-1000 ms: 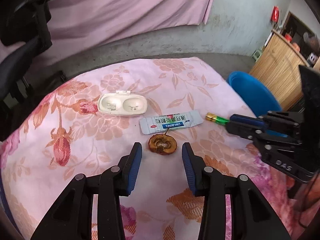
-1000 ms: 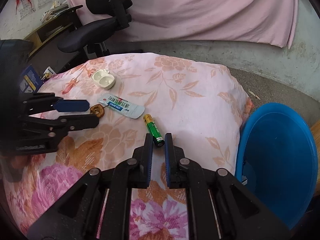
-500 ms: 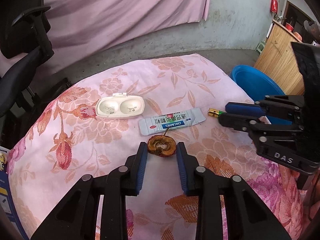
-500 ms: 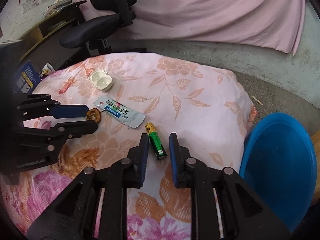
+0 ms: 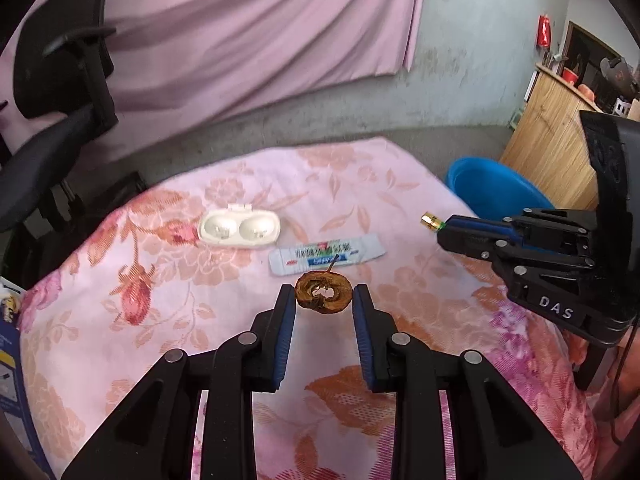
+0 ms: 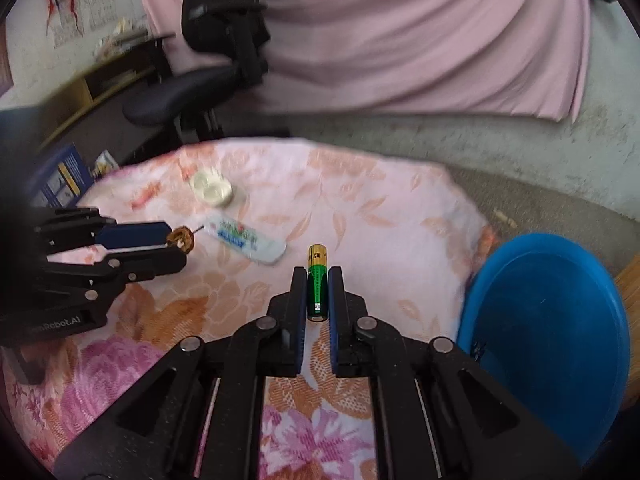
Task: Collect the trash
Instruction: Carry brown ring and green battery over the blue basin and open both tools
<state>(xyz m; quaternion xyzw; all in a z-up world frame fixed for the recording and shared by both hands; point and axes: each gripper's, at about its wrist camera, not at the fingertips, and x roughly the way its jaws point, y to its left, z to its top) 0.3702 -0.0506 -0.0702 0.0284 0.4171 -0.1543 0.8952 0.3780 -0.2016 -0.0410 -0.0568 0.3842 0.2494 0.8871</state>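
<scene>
the left gripper (image 5: 324,300) is clamping a brown dried fruit slice (image 5: 323,297) between its blue pads, holding it above the floral cloth (image 5: 140,320). at its 12 o'clock a white sachet (image 5: 326,254) is lying flat, with a white two-cup case (image 5: 239,230) sitting at 11 o'clock. the right gripper (image 6: 318,280) is squeezing a green battery (image 6: 317,284), gold end pointing to 12 o'clock. a blue bin (image 6: 544,340) is standing at its 3 o'clock, just beside the cloth's edge.
</scene>
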